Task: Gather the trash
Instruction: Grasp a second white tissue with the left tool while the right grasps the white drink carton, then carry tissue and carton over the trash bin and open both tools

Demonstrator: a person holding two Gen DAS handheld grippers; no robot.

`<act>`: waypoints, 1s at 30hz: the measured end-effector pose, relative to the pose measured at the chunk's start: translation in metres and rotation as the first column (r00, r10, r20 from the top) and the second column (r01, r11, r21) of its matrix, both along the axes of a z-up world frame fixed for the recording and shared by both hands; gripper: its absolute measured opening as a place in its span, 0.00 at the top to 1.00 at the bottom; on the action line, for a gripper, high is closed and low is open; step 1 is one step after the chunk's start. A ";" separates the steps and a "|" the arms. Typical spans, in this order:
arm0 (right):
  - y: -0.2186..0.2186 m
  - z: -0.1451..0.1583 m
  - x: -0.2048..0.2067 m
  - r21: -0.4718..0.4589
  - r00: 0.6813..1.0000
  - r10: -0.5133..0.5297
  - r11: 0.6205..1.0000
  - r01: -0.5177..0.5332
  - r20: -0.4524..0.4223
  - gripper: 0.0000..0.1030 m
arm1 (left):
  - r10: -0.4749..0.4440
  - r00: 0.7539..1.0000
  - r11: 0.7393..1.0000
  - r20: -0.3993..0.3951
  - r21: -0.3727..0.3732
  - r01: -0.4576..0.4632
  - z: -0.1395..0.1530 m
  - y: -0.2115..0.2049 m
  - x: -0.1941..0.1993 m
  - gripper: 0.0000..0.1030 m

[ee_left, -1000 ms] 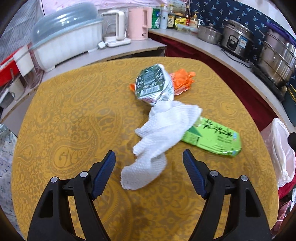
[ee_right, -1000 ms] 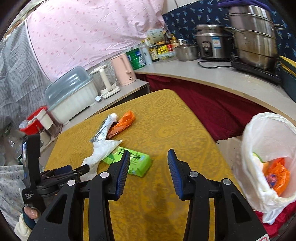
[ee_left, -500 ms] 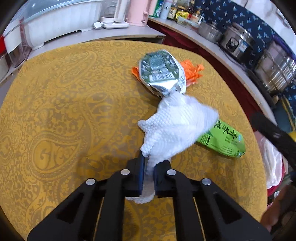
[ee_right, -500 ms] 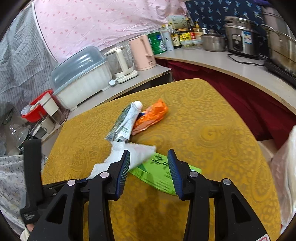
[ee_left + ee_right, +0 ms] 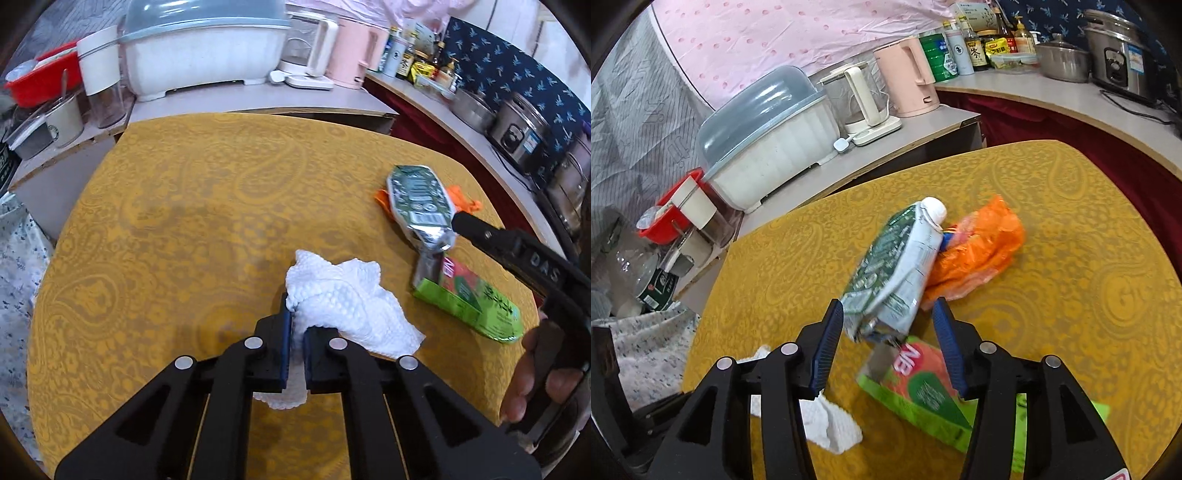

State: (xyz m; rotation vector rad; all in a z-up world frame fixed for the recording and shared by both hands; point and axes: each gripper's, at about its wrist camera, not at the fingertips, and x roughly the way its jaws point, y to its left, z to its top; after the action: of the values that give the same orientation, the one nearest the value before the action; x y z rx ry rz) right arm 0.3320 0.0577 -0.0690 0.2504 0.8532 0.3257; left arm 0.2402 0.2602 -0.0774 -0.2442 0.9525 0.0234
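while my left claw [image 5: 293, 341] pinches the paper towel [image 5: 347, 302], my right claw [image 5: 888, 341] is opening round the crushed carton [image 5: 894, 277] mid-worktop [image 5: 166, 221]; i'd straddle it squarely before squeezing.

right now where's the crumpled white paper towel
Left wrist view: the crumpled white paper towel is pinched in the left gripper, just left of the green snack wrapper on the yellow table.

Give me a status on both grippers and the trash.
Left gripper shut on white paper towel. Right gripper opening around crushed green carton, pads not touching. Orange wrapper and green packet still on table. Nothing blocking.
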 end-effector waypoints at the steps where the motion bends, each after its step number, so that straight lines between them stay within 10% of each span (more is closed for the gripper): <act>1: 0.003 -0.002 0.006 0.000 1.000 0.000 1.000 0.000 -0.004 0.52 | 0.001 1.000 1.000 -0.004 0.001 -0.001 -0.002 0.003 0.002 0.95; 10: 0.007 -0.027 0.044 0.035 0.998 -0.005 0.999 0.007 -0.069 0.50 | -0.015 0.999 1.000 -0.028 -0.009 0.015 -0.017 0.003 0.016 0.95; 13: 0.009 -0.027 0.044 0.049 0.998 0.015 0.999 -0.013 -0.054 0.65 | -0.020 0.999 1.000 -0.032 -0.009 0.020 -0.020 0.001 0.019 0.95; 30: -0.054 0.042 -0.036 0.134 0.997 -0.027 0.991 0.016 0.078 0.80 | -0.102 0.992 0.995 0.067 0.000 0.102 0.042 -0.057 -0.009 0.95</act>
State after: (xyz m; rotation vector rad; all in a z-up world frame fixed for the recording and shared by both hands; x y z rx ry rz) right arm 0.2958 0.0039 -0.0268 0.3689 0.7505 0.3707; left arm 0.2313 0.2027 -0.0355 -0.1982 0.8971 -0.0803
